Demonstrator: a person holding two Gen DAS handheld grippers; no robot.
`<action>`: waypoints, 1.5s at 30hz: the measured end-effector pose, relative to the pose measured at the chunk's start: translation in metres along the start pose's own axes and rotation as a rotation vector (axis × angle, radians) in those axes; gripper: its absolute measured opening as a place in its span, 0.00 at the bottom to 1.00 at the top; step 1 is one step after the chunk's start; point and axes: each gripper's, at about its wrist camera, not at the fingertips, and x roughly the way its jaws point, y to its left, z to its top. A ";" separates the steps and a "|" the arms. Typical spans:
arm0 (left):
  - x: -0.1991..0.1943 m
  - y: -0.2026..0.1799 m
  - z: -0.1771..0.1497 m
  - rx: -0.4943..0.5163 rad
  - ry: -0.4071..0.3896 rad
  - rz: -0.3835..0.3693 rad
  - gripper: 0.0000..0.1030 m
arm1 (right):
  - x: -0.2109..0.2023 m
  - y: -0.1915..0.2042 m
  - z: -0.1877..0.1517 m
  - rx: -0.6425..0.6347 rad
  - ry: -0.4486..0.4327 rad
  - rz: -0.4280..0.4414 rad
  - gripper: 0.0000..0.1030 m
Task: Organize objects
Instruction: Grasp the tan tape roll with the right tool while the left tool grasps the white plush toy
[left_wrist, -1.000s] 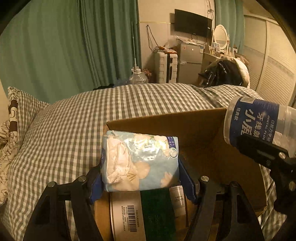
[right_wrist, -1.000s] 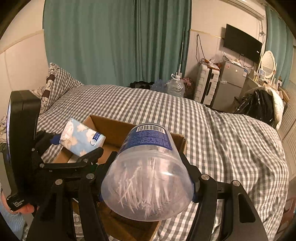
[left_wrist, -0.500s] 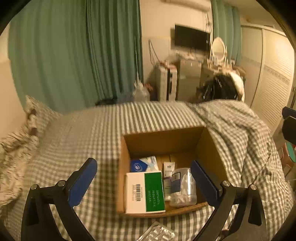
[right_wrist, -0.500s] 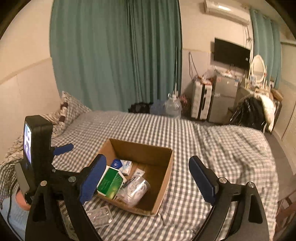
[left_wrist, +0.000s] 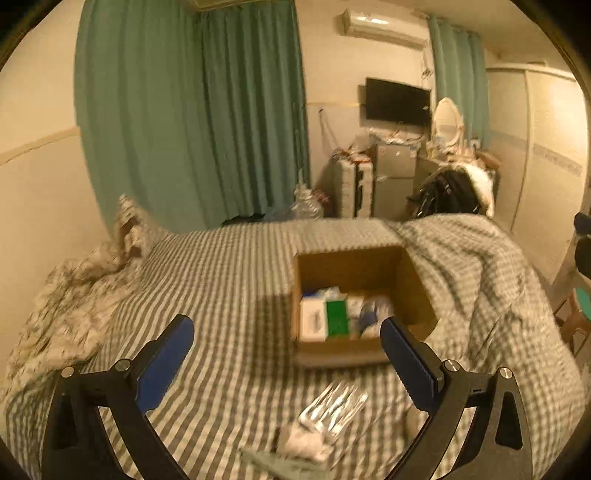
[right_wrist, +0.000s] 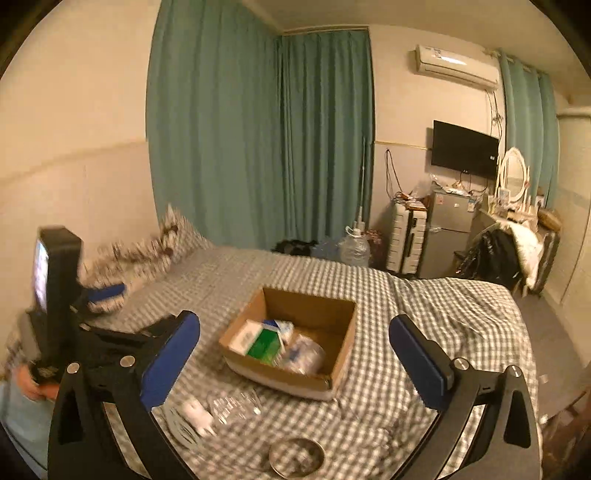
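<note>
A cardboard box (left_wrist: 406, 266) (right_wrist: 343, 354) sits on the checked bed. Inside lie a white and green carton (left_wrist: 325, 319) (right_wrist: 258, 341), a tissue pack (left_wrist: 317, 293) and the clear floss-pick jar (right_wrist: 303, 354). My left gripper (left_wrist: 286, 356) is open and empty, raised well back from the box. My right gripper (right_wrist: 293, 356) is open and empty, also high above the bed. A clear plastic tray (left_wrist: 334, 406) (right_wrist: 236, 404), a white small item (right_wrist: 197, 413) and a round metal tin (right_wrist: 297, 458) lie on the bed in front of the box.
A checked bedspread (left_wrist: 221, 295) covers the bed, with patterned pillows (left_wrist: 66, 295) at the left. Green curtains (right_wrist: 258, 147), a suitcase, small fridge (right_wrist: 447, 236) and a chair with clothes stand beyond the bed. The left gripper's body (right_wrist: 55, 295) shows at the right wrist view's left.
Both grippers let go: the tissue pack and the floss-pick jar now lie in the box. Both grippers opened and pulled up and back from the box.
</note>
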 end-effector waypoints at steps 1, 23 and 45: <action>0.002 0.002 -0.011 -0.007 0.014 0.012 1.00 | 0.002 0.003 -0.007 -0.018 0.013 -0.011 1.00; 0.115 -0.010 -0.155 -0.041 0.335 0.000 1.00 | 0.149 0.011 -0.199 -0.039 0.528 -0.057 1.00; 0.153 -0.027 -0.182 0.041 0.454 -0.082 0.80 | 0.178 0.001 -0.228 0.022 0.652 -0.042 0.82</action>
